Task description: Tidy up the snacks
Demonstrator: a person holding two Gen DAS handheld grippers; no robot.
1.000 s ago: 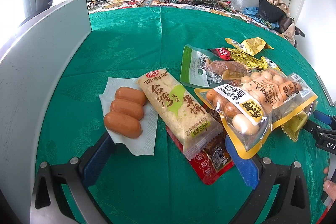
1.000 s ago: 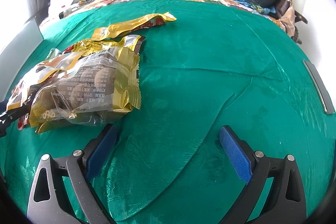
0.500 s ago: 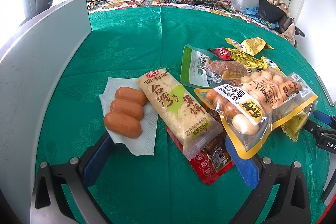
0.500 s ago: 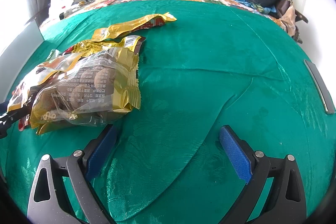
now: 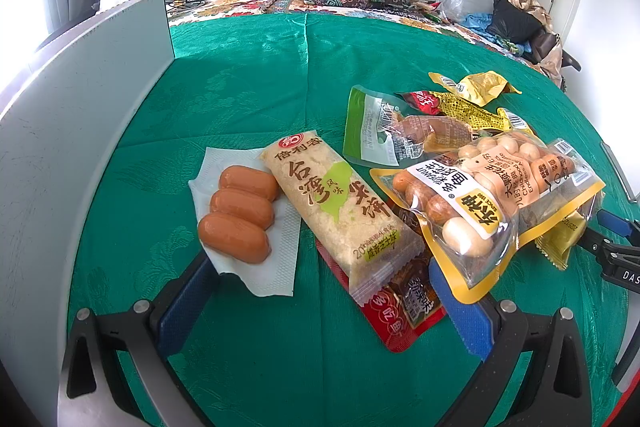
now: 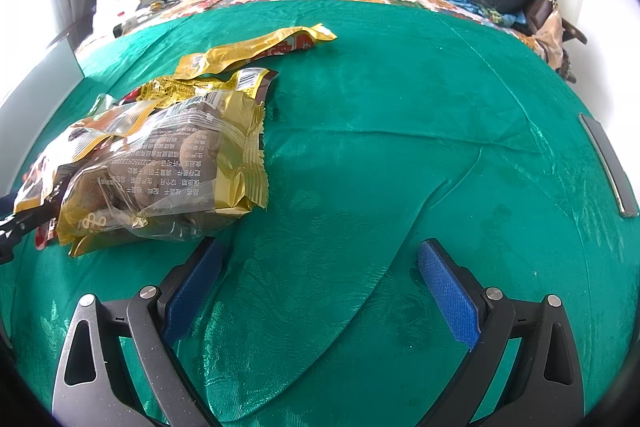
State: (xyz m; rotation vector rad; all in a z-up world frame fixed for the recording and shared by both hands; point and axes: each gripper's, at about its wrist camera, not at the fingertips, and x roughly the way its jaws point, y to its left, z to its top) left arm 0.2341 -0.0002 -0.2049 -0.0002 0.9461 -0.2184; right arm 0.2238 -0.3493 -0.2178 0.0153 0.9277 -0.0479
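Green patterned cloth covers the surface, with a pale grey upright panel along its left edge. Just right of it, three bare orange-brown sausages lie side by side on a white paper napkin. Touching the napkin's right side is a long clear rice-cracker packet, lying over a red flat sachet. Further right, a yellow-edged clear bag of small sausages rests against a green-backed pouch and crumpled gold wrappers. The left gripper stands wide apart and empty, low over the cloth, its blue pads flanking the cracker packet's near end. In the right wrist view, a gold bag of what may be round brown biscuits lies at far left. The right gripper is spread wide over bare cloth, holding nothing.
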